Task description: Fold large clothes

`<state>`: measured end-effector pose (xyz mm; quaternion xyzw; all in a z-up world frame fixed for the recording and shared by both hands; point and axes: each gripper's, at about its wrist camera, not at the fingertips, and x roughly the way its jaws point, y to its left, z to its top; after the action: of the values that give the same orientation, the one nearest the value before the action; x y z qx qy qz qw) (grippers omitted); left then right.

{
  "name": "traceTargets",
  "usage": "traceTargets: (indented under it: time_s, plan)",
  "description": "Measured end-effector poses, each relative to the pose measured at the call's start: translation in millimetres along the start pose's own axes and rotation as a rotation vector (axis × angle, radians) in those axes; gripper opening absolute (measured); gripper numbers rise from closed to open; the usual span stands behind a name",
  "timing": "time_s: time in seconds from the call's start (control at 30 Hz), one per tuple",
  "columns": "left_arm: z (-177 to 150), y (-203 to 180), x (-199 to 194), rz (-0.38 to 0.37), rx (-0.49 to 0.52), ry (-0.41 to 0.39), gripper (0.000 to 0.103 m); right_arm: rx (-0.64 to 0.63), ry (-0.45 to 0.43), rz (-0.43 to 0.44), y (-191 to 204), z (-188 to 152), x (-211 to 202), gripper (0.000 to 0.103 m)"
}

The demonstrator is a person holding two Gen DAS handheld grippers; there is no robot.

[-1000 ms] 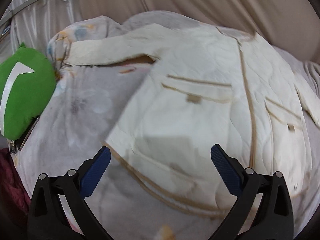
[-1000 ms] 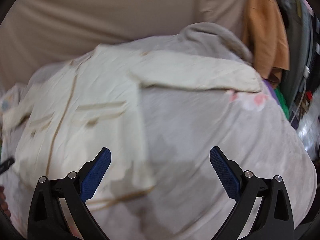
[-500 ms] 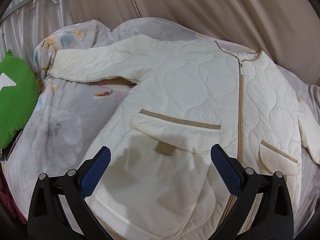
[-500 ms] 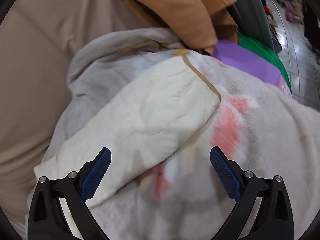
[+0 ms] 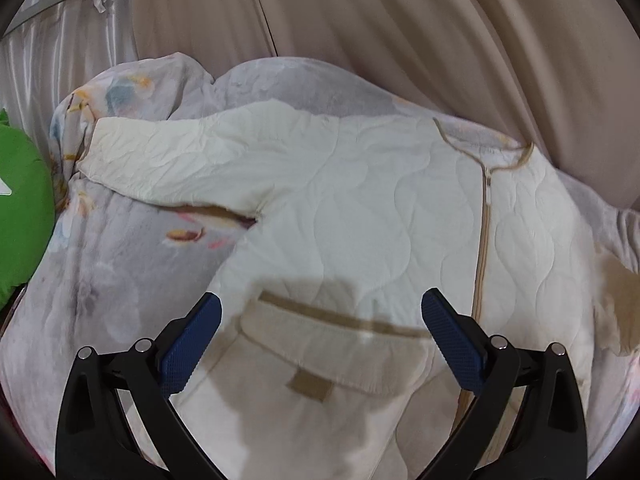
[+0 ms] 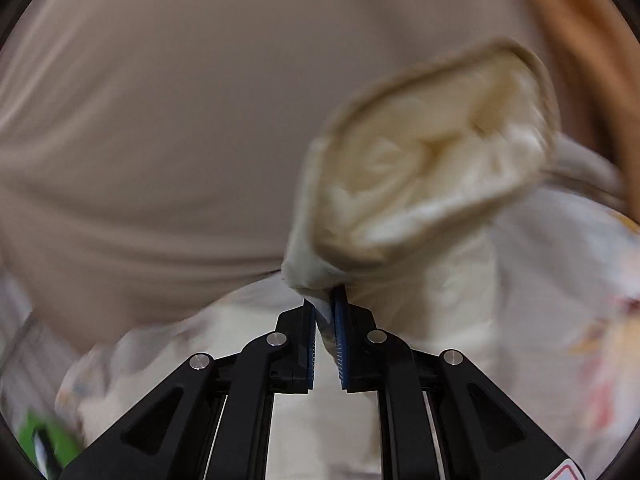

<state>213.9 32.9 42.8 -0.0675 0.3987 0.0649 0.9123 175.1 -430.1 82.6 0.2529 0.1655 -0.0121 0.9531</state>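
Left gripper point(image 5: 320, 334) jaws spread wide, pocket point(image 5: 328, 356) between them. Right gripper point(image 6: 325, 320) jaws clamped on jacket point(image 5: 380, 208) sleeve cuff point(image 6: 424, 168), lifted ahead.

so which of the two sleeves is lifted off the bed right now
The sleeve pinched in the right hand-held gripper: its cuff opening is raised toward the camera. The other sleeve lies flat on the floral blanket, and the left hand-held gripper is open.

Beige curtain point(image 5: 400, 40) hanging in soft folds behind, filling most of the right wrist view too point(image 6: 180, 120). Pale shiny drape point(image 5: 60, 52) with a metal rail at far left. Grey floral blanket point(image 5: 120, 248) spread below. Green cushion point(image 5: 20, 208) at left edge.
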Motion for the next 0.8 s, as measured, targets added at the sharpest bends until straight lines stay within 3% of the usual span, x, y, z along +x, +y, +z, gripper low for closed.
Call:
traceTargets:
  time_s: [0.07, 0.13, 0.17, 0.27, 0.37, 0.53, 0.63, 0.67, 0.7, 0.8]
  plan:
    - [9.8, 8.1, 3.6, -0.040, -0.033, 0.004, 0.098, -0.091, 0.123, 0.142, 70.8, -32.3, 45.7, 0.019]
    - [18.1, 16.6, 11.4, -0.090, -0.076, 0.018, 0.098, -0.160, 0.235, 0.193, 117.9, -76.3, 83.3, 0.043]
    - [20.2, 19.4, 15.7, -0.107, -0.089, 0.025, 0.098, -0.180, 0.280, 0.189, 132.6, -95.8, 95.5, 0.059]
    - [23.1, 26.6, 37.2, -0.164, -0.124, 0.068, 0.098, -0.193, 0.338, 0.179, 153.1, -138.8, 97.1, 0.060]
    - [18.6, 28.4, 66.5, -0.242, -0.175, 0.144, 0.098, -0.130, 0.340, 0.118, 129.8, -154.5, 75.6, 0.064]
    - [5.7, 11.7, 117.2, -0.420, -0.283, 0.300, 0.098, 0.134, 0.344, -0.058, 39.2, -166.5, 24.9, 0.066]
    - [2.7, -7.4, 126.1, -0.431, -0.256, 0.293, 0.095, 0.232, 0.327, -0.141, -4.8, -166.6, 6.8, 0.067]
    - [2.4, -14.3, 125.4, -0.425, -0.226, 0.280, 0.081, 0.246, 0.322, -0.168, -11.1, -167.7, 5.9, 0.067]
    - [4.6, -20.3, 125.1, -0.423, -0.193, 0.261, 0.050, 0.257, 0.319, -0.200, -18.3, -166.6, 6.8, 0.067]
    - [15.9, -19.0, 125.3, -0.405, -0.191, 0.232, 0.012, 0.286, 0.306, -0.224, -32.1, -164.6, 18.2, 0.067]
